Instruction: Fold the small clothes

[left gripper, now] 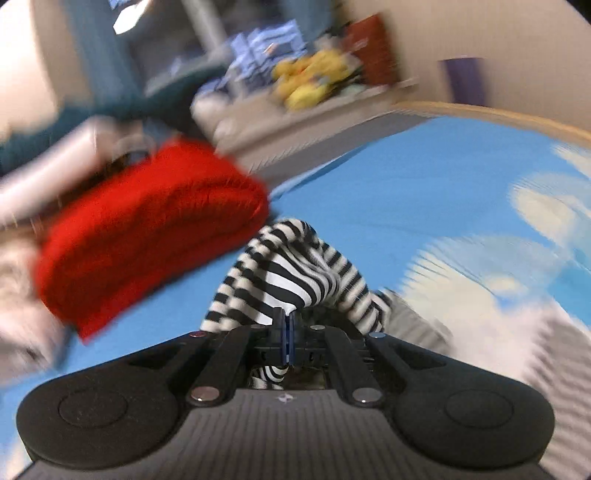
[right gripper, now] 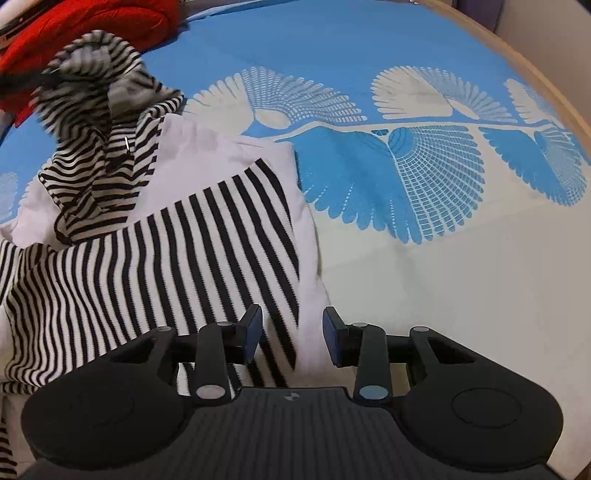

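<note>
A small black-and-white striped garment (right gripper: 173, 236) lies on a blue and white patterned cloth (right gripper: 406, 177). My left gripper (left gripper: 287, 325) is shut on a striped sleeve (left gripper: 291, 266) and holds it lifted off the cloth; that raised sleeve shows at the upper left of the right wrist view (right gripper: 99, 122). My right gripper (right gripper: 291, 332) is open, its blue pads on either side of the garment's lower right edge, just above the fabric. The left wrist view is blurred by motion.
A folded red knit garment (left gripper: 147, 229) lies on the cloth to the left; it also shows in the right wrist view (right gripper: 92, 26). A wooden table rim (right gripper: 546, 85) curves along the right. A cluttered shelf with yellow and blue items (left gripper: 295, 74) stands beyond.
</note>
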Available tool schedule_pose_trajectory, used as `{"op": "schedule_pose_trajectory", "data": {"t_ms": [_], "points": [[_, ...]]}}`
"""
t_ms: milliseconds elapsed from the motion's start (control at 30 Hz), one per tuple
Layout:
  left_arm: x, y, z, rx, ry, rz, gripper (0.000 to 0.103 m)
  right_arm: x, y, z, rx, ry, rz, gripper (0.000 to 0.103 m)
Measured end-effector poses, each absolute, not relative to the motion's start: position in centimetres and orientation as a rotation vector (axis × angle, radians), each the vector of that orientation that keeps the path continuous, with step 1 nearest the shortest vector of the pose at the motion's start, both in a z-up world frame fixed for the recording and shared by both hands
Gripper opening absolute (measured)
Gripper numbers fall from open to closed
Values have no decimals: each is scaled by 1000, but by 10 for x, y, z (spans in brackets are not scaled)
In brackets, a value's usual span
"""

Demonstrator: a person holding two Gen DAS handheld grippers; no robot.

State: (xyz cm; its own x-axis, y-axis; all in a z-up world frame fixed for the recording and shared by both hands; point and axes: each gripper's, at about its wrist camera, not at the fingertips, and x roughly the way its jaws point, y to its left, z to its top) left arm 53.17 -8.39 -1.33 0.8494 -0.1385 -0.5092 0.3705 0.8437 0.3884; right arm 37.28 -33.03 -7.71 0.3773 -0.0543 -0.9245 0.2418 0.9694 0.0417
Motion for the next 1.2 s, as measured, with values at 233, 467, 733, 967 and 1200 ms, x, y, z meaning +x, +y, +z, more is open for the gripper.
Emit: {"op": "schedule_pose_trajectory", "data": {"t_ms": [233,467,733,967,1200], "points": [[318,-39,-27,427,759,-498,1,369,-335,-58,250,1091,-230,37],[294,26,-1,72,925,-386,27,359,-338,-49,369,990,-227,14],[403,56,-55,-410,1211,-113,34,373,-324,-79,563,1117,-51,38],[421,44,-94,-478,1316,-111,35,384,-300,-108,580,1221,-56,45],[434,42,-101,-386,1298,-76,4,393,-282,-99,560,1175,-38,2]]}}
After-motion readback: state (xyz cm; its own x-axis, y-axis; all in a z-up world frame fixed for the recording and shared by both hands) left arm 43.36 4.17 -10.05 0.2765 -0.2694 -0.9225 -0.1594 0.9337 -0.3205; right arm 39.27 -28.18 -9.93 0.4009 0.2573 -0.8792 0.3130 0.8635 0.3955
